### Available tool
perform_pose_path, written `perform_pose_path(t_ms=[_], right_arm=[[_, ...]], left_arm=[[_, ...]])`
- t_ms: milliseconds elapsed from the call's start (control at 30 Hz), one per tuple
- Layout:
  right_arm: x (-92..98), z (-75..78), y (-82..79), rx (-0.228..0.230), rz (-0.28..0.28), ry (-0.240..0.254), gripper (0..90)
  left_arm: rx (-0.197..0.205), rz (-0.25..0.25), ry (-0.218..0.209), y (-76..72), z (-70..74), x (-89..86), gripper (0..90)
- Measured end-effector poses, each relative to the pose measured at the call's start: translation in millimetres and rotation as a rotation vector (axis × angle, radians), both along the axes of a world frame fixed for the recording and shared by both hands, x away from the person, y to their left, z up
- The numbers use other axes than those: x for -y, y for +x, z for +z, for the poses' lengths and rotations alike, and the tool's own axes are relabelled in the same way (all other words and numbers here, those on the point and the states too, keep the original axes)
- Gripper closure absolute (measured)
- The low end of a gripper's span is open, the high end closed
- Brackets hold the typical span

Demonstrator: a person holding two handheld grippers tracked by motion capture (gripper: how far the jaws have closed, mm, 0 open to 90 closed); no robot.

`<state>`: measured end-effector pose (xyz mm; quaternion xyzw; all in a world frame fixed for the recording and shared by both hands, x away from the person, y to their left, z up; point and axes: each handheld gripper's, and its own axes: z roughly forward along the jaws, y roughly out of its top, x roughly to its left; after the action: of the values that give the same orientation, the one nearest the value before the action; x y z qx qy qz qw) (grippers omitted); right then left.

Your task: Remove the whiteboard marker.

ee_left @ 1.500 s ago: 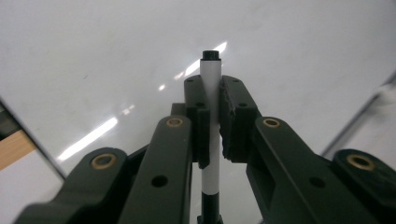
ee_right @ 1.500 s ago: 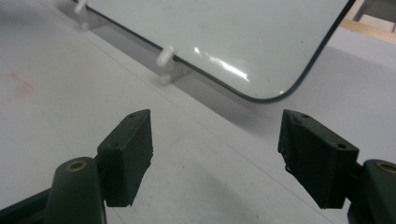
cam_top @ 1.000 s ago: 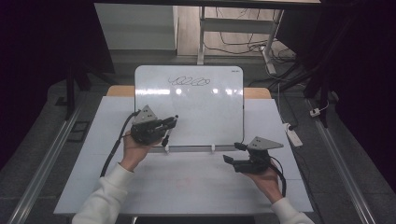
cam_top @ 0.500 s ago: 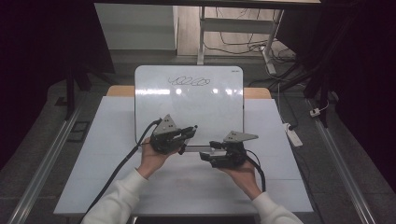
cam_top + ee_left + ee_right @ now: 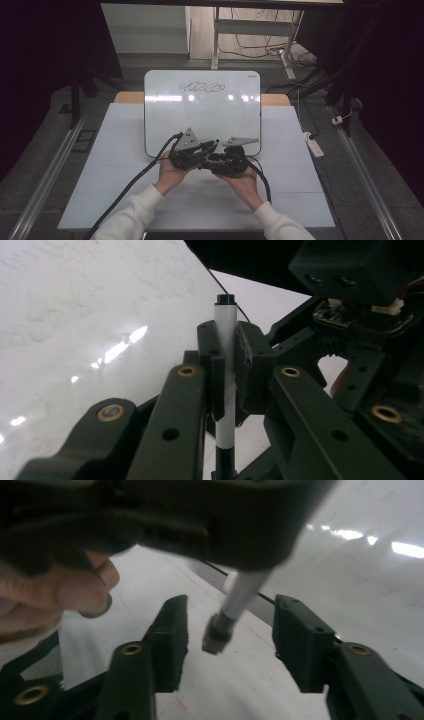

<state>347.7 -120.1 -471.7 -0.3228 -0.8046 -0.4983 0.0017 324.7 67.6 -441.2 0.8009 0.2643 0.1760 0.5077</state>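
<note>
The left gripper point(image 5: 227, 365) pinches a white marker point(image 5: 224, 340) upright. The right gripper point(image 5: 230, 640) has slid in beside it since a second ago, jaws just closing (still apart) around the marker's dark cap end point(image 5: 217, 632), likely for uncapping, over the whiteboard point(image 5: 200, 120).

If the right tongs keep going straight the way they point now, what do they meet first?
Most likely the dark end of the marker held by the left tongs. It hangs between the right tongs' open jaws, which have just been closing, apparently untouched; depth is unclear.
</note>
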Motion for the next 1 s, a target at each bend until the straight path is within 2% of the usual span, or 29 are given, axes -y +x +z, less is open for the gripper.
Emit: perform_pose_path(t_ms=[100, 133, 333, 600, 733, 800, 867, 1000], right_arm=[[-1.8, -1.1, 1.3, -0.016, -0.004, -0.006, 55.9], [-2.6, -2.4, 2.8, -0.035, -0.002, -0.004, 60.8], [-4.9, -5.0, 5.4, -0.075, -0.002, -0.01, 73.5], [-3.6, -6.7, 8.6, -0.095, -0.008, -0.025, 76.6], [-2.7, -7.9, 9.0, -0.088, -0.008, -0.023, 76.8], [-1.6, -7.6, 9.1, -0.081, -0.007, -0.02, 77.0], [-0.7, -7.1, 8.8, -0.075, -0.009, -0.016, 77.0], [8.9, -0.6, 9.1, -0.021, -0.02, 0.018, 77.1]], left_arm=[[0.001, 0.001, 0.003, 0.1, -0.5, 1.2, 81.5], [0.002, 0.002, 0.002, 0.0, -0.6, 2.1, 81.5], [0.007, 0.002, 0.009, -1.4, -1.1, 5.3, 81.5], [0.014, -0.005, 0.017, -3.0, -2.8, 8.6, 80.8], [-0.001, -0.028, -0.002, -2.7, -3.4, 9.0, 78.6], [-0.006, -0.037, -0.011, -2.7, -2.8, 8.2, 76.4], [-0.009, -0.036, -0.014, -2.8, -1.9, 7.0, 67.5], [-0.001, -0.021, 0.0, -6.5, 9.4, -7.8, 54.7]])
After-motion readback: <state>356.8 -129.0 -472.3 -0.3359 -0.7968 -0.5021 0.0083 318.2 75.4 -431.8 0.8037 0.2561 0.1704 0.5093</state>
